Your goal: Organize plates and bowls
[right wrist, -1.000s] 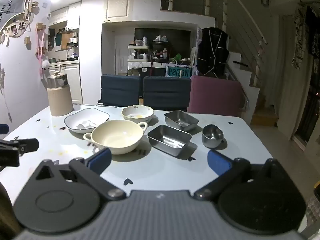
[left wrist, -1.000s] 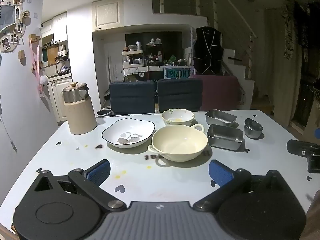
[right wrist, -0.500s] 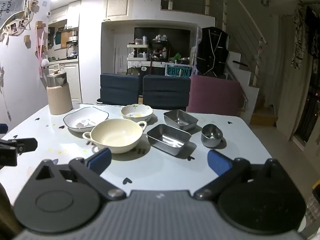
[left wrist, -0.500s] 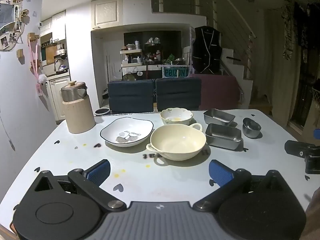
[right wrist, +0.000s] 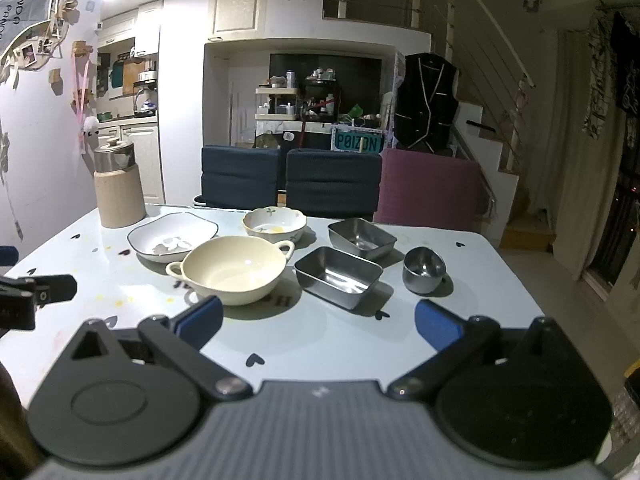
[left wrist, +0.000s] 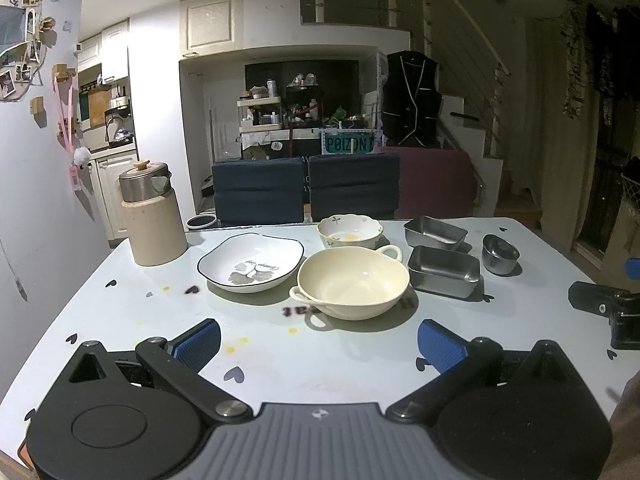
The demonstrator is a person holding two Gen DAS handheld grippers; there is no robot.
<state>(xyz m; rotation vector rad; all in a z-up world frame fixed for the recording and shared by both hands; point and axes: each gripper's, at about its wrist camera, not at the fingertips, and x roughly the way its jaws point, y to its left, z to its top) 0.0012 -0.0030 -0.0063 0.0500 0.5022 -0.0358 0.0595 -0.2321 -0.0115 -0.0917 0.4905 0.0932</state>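
Dishes wait on the counter, and both grippers are wide apart and empty.

The left hand-held gripper [left wrist: 318, 338] and the right hand-held gripper [right wrist: 318, 318] hang over the near side of the counter [left wrist: 120, 320], jaws spread, holding nothing. The white plate [left wrist: 251, 263] sits to the left, just beside the big cream bowl [left wrist: 352, 283] with two handles. The small flowery bowl [left wrist: 349, 232] sits behind the big one. Two metal trays [right wrist: 339, 276] and a little metal cup [right wrist: 423, 269] are to the right. Nothing is stacked yet, so I think the job is only starting. To do it well, I would pick one dish, come in low, and pinch its rim firmly. The dishes look slippery and sit close together, so go slowly and do not bump the next one.
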